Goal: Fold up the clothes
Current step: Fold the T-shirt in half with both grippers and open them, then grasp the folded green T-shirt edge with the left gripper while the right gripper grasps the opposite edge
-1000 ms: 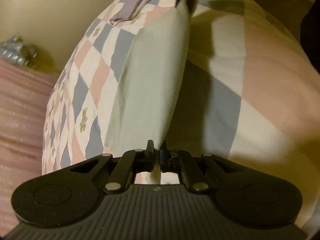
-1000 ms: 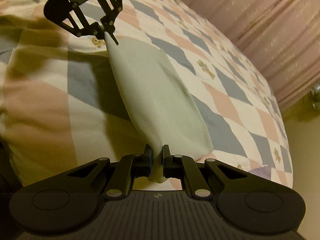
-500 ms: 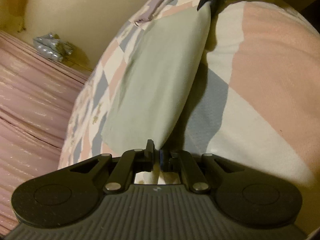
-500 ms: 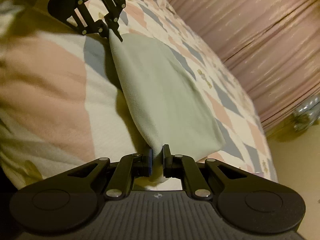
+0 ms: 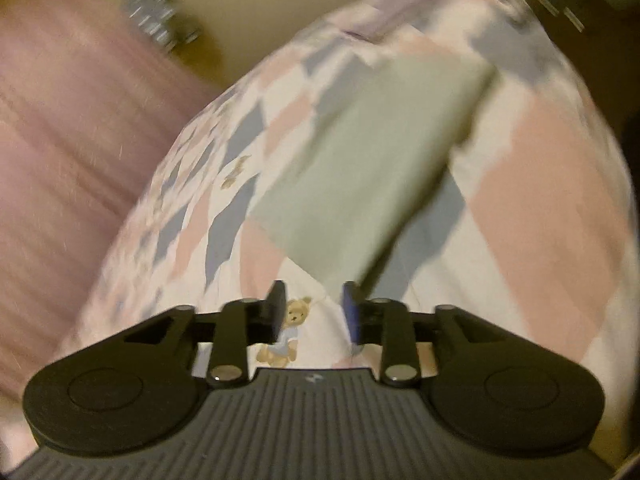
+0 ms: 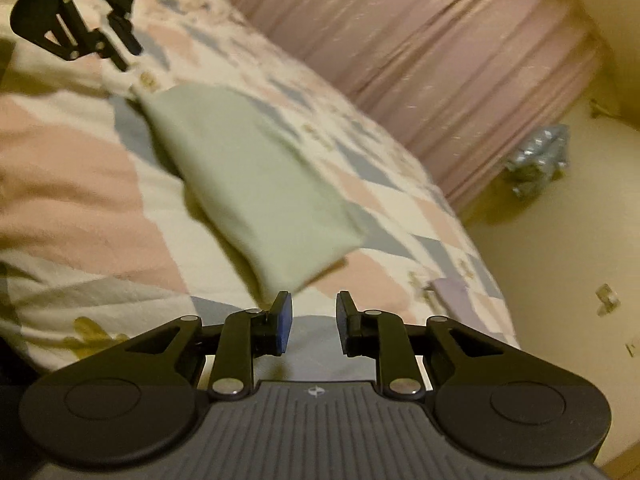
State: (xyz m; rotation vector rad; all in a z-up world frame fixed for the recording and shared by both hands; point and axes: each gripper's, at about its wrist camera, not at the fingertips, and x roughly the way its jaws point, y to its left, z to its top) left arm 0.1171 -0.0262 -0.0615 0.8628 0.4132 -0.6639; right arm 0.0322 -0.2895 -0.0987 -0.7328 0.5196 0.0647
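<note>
A pale green folded cloth point(image 5: 372, 168) lies flat on the checked bedspread point(image 5: 540, 200); the right wrist view shows the same green cloth point(image 6: 256, 192) running away from the camera. My left gripper point(image 5: 314, 312) hangs just short of the cloth's near corner, its jaws opening with only bedspread between them. My right gripper point(image 6: 314, 320) sits at the cloth's other end, jaws opening too, nothing between the pads. The left gripper point(image 6: 124, 50) also shows at the top left of the right wrist view, just past the cloth's far corner.
Pink curtains point(image 6: 420, 60) hang along the far side of the bed. A crinkled silvery bundle point(image 6: 538, 156) lies on the floor by the wall. A lilac garment point(image 6: 452, 294) rests near the bed's edge. Both views are motion-blurred.
Both grippers held the green cloth's ends stretched above the bed; now both have let go and opened, and the cloth lies on the bedspread. Both cameras have swung and rolled.
</note>
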